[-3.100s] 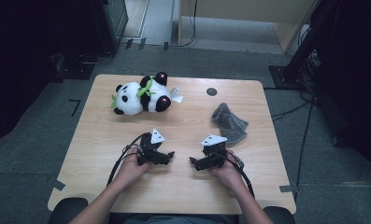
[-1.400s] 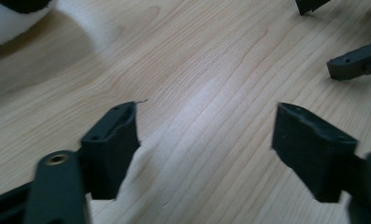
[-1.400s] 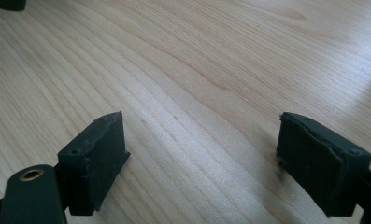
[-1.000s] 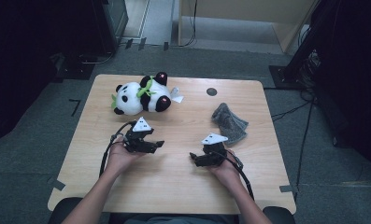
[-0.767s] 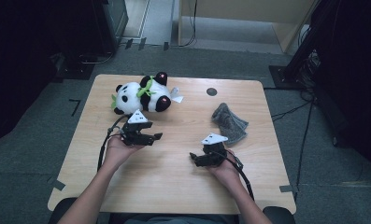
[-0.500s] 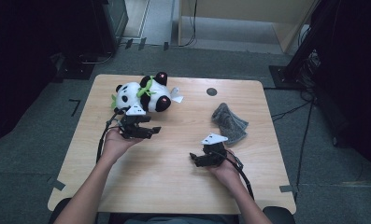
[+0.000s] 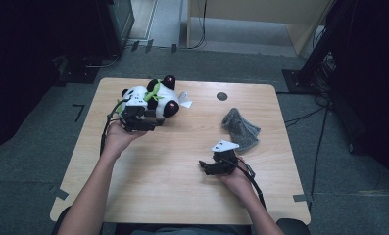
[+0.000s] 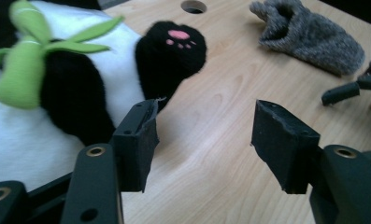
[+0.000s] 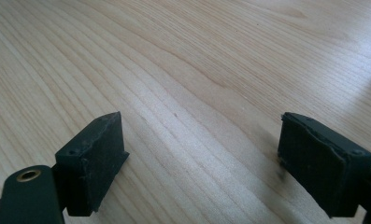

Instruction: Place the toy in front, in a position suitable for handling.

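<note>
- Panda plush [image 7: 150, 98] is lying in the upper left of the high view on the table [image 7: 182, 196], just beside the left gripper [image 8: 204, 140] and outside its gap.
- Left gripper's jaws have just been closing, half-wide, gripping nothing.
- Right gripper [image 9: 202, 163], lower right, is standing wide over bare wood.
- Grey sock [image 7: 241, 129] is lying apart.

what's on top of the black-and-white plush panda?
A green fabric leaf sprig lies across the black-and-white plush panda, over its black band; what it covers cannot be seen. In the high view the left hand-held gripper overlaps the panda's near edge, hiding that part.
</note>
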`<state>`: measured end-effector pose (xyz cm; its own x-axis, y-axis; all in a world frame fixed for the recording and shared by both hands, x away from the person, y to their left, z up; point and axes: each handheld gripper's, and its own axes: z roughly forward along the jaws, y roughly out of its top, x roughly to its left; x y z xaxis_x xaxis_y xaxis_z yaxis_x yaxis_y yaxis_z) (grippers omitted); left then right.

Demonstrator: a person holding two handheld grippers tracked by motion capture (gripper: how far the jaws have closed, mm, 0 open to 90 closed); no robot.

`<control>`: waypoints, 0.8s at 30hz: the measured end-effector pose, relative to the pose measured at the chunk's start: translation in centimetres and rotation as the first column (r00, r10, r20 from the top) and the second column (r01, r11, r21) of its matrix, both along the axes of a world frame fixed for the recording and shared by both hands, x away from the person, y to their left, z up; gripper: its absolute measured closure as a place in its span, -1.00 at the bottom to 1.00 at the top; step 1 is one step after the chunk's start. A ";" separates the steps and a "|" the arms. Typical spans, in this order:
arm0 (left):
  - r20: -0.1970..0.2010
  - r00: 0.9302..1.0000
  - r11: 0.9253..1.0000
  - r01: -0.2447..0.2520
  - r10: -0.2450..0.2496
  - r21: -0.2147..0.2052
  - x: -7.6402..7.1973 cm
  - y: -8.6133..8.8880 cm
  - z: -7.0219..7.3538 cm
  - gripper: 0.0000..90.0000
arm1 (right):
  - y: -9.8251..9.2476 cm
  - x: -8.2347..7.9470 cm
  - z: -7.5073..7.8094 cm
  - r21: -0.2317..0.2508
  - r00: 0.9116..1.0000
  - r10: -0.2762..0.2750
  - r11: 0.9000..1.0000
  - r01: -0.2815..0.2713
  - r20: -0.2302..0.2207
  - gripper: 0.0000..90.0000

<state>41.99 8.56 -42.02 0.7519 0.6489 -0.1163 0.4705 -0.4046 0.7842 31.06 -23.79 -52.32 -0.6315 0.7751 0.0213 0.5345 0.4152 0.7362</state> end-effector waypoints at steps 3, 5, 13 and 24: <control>-0.016 1.000 1.000 -0.019 0.018 -0.023 0.6 0.5 0.1 0.01 | 0.0 0.0 0.0 0.000 1.000 -0.001 1.000 0.001 0.001 -0.67; -0.014 0.999 0.998 -0.032 0.031 -0.045 0.9 0.7 0.1 0.02 | 0.0 -0.1 0.0 0.001 1.000 -0.003 1.000 0.003 0.002 -0.67; -0.002 0.999 0.999 -0.039 0.039 -0.021 1.8 0.1 0.8 -0.01 | 0.0 -0.1 0.0 0.001 1.000 -0.004 1.000 0.004 0.002 -0.68; 0.027 0.997 0.998 -0.066 0.066 0.001 3.5 0.1 1.8 -0.09 | 0.0 0.0 0.0 -0.001 1.000 0.006 1.000 -0.006 0.002 -0.70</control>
<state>45.46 8.62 -40.21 0.7103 0.6974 -0.0953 0.4750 -0.3750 0.7961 31.07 -23.81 -52.36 -0.6362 0.7713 0.0188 0.5304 0.4195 0.7367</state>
